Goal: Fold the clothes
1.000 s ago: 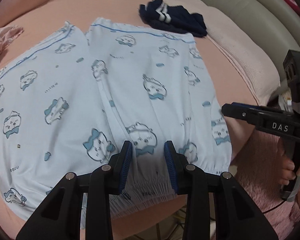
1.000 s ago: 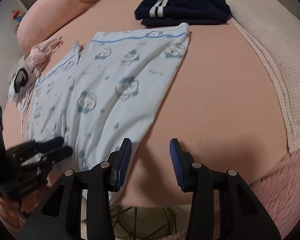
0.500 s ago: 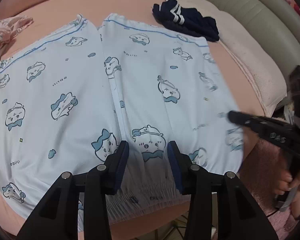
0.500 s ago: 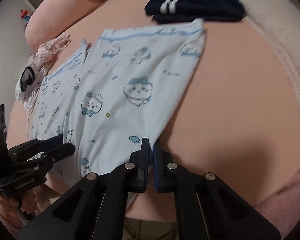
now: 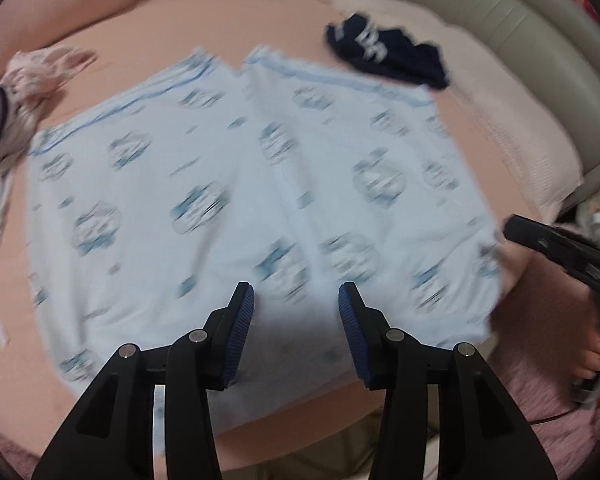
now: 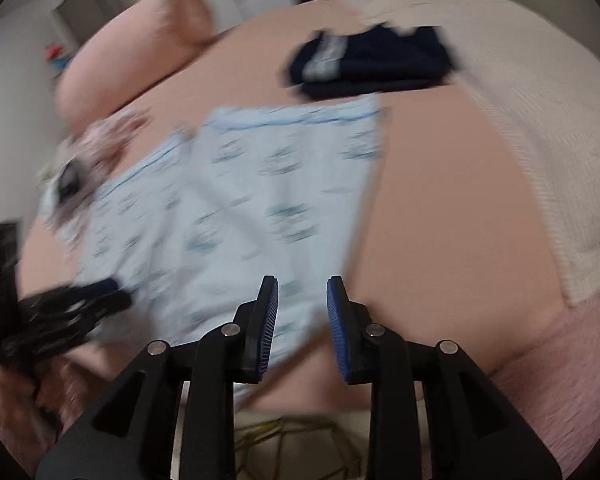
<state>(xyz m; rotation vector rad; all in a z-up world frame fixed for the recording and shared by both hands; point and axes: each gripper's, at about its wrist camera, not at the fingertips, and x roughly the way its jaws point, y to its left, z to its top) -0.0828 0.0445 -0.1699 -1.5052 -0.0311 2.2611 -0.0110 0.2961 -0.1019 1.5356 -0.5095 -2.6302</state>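
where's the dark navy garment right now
The navy garment lies at the far right of the bed in the left wrist view, just past the light blue shorts, near the cream blanket.

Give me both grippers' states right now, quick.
Left gripper: jaws open, holding nothing, over the light blue pajama shorts.
Right gripper: jaws open, holding nothing, at the shorts' edge.

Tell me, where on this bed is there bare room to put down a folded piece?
Bare sheet lies between the light blue shorts and the cream blanket; more lies beyond the shorts toward the pink pillow. Crowded: the navy clothes at the shorts' far corner, the pink garment pile on the left.
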